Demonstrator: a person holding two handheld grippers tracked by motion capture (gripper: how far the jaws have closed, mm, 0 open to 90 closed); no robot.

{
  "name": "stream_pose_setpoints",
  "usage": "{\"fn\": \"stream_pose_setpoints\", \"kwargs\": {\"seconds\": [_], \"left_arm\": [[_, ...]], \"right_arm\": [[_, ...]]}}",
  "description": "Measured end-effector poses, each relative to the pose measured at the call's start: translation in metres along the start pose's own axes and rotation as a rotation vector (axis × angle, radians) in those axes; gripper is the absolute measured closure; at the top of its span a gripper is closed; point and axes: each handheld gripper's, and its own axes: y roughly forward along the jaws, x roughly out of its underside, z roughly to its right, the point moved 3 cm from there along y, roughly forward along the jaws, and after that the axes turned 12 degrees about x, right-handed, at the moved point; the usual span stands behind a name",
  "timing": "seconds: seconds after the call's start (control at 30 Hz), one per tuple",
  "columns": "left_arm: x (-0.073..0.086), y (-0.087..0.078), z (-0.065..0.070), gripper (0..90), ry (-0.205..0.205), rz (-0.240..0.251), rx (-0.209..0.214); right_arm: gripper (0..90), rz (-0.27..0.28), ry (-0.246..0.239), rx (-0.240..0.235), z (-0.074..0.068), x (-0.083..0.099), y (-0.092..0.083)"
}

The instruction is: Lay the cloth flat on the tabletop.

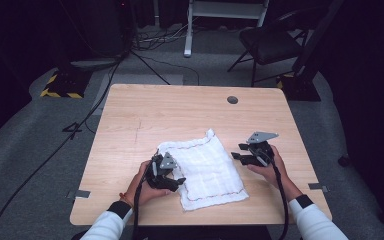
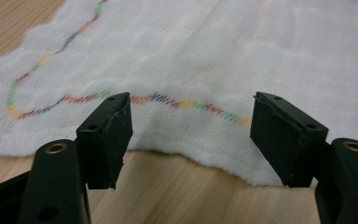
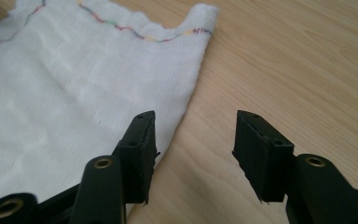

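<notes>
A white cloth (image 1: 205, 170) with a wavy multicoloured stitched border lies flat on the near half of the wooden table (image 1: 180, 110). My left gripper (image 1: 178, 183) rests at the cloth's left edge, held in the person's left hand. In the left gripper view its jaws stand open (image 2: 191, 135) just short of the cloth's hem (image 2: 191, 56), with nothing between them. My right gripper (image 1: 239, 153) hovers beside the cloth's right edge. It is open (image 3: 193, 149), one jaw over the cloth's border (image 3: 74, 84) and the other over bare wood.
A dark round hole (image 1: 232, 99) sits in the tabletop at the far right. Grey tape tabs (image 1: 82, 194) mark the table's near corners. Beyond the table stand a black chair (image 1: 270, 42), a yellow-and-black striped base (image 1: 60, 87) and cables on the floor.
</notes>
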Motion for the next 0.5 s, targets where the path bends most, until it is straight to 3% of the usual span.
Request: {"fn": "stream_pose_setpoints", "kwargs": {"seconds": [0.13, 0.23, 0.5], "left_arm": [[0.001, -0.003, -0.012, 26.4, -0.023, 0.018, -0.048], [0.001, -0.003, -0.019, 26.2, -0.046, 0.030, -0.051], [-0.001, 0.006, -0.023, 25.5, -0.046, 0.002, -0.050]], "right_arm": [[47.8, -0.009, 0.017, -0.024, -0.001, -0.011, 0.017], [46.8, -0.024, -0.019, -0.012, -0.008, -0.014, 0.027], [49.5, -0.091, -0.036, -0.024, -0.021, -0.016, 0.048]]}}
